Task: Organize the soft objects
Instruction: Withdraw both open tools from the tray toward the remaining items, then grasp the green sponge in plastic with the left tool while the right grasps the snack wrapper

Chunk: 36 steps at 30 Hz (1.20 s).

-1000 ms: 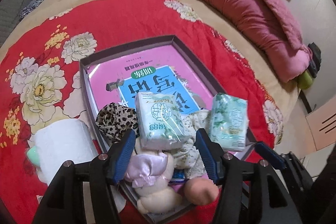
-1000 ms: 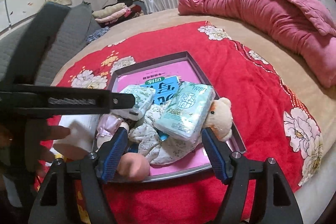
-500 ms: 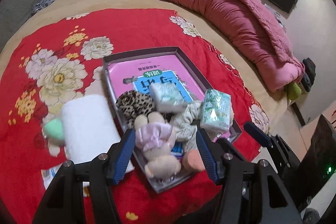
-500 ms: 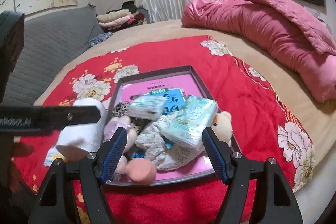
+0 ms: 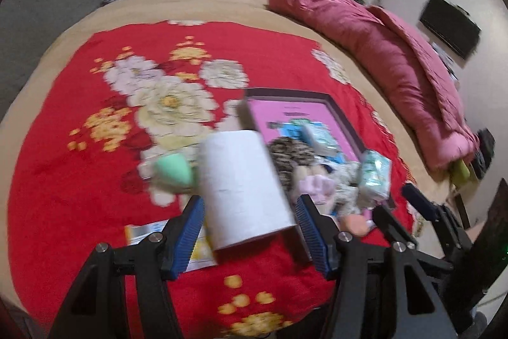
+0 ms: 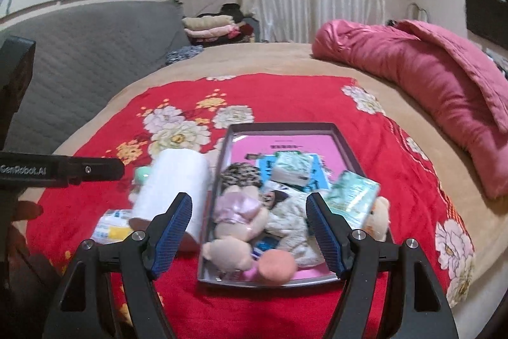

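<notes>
Landmark: the grey tray lying on the red flowered blanket that covers the bed.

Inside the tray, on a pink book cover: a leopard-print scrunchie toward the left wall, a tissue pack near the middle, a second tissue pack propped at the right wall over a small bear's head. Nearer the front wall, a plush doll in a lilac dress, a crumpled floral cloth, and a peach-coloured ball touching the front edge.

Just left of the tray, on the blanket: a white paper roll on its side, a mint-green sponge beyond it, a flat yellow-and-white packet toward the front.

Left gripper: jaws spread, hovering over the roll (picture blurred; pads look clear of it). Right gripper: jaws spread wide, nothing between them, above the tray's front end.

A pink quilt lies well right of the tray.
</notes>
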Tool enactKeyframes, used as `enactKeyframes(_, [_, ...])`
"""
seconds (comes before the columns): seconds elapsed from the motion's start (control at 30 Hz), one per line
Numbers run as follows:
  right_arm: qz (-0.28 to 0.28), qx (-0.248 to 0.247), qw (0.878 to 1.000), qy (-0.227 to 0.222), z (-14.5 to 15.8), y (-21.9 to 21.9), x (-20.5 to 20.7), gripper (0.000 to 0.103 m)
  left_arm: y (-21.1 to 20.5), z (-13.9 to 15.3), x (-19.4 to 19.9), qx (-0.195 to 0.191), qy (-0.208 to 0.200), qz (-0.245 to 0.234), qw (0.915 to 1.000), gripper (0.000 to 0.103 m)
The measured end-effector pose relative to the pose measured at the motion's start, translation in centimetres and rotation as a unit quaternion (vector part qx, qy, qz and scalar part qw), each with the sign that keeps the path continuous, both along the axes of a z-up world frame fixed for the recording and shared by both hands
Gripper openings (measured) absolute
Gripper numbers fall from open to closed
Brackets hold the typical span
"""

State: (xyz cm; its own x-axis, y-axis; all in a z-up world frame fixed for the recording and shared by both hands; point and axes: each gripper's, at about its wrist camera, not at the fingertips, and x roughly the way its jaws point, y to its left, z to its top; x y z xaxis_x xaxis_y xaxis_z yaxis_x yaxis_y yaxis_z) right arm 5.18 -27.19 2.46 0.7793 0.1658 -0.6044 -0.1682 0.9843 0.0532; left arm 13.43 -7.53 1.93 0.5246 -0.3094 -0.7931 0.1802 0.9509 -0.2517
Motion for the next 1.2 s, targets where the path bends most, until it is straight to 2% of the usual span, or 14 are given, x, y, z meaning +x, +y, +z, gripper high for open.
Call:
enactKeyframes(0.27, [0.074,-0.001,0.997,0.007,0.6,5.2,-0.9,0.076,7.6,-1.3,-0.4,-0.003,0.014,0.071,0.9973,0.06])
enactKeyframes(0.43, [0.124,0.061,0.989,0.058,-0.5,8.8,-1.3,0.076,11.6,-2.1,-0.3,-0.008,0.021,0.107,0.994,0.06])
enactKeyframes(0.5, [0.142,0.06,0.985,0.074,-1.2,10.7,-1.5,0.076,12.7,-2.4,-0.3,-0.009,0.021,0.117,0.9928,0.06])
enactKeyframes(0.73, [0.207,-0.045,0.974,0.077,-3.7,16.7,-3.0,0.076,14.9,-3.9,-0.1,-0.005,0.03,0.127,0.9915,0.06])
enactKeyframes(0.87, [0.229,-0.105,0.965,0.073,-5.3,18.3,-3.2,0.076,15.1,-5.0,1.2,-0.007,0.042,0.109,0.9932,0.06])
enactKeyframes(1.0, [0.242,-0.144,0.958,0.059,-6.5,19.2,-3.3,0.076,14.3,-6.1,3.2,-0.006,0.056,0.083,0.9949,0.06])
enactKeyframes(1.2, [0.262,-0.169,0.949,0.041,-7.1,19.7,-3.5,0.076,11.7,-8.4,7.2,-0.039,0.085,0.036,0.995,0.06])
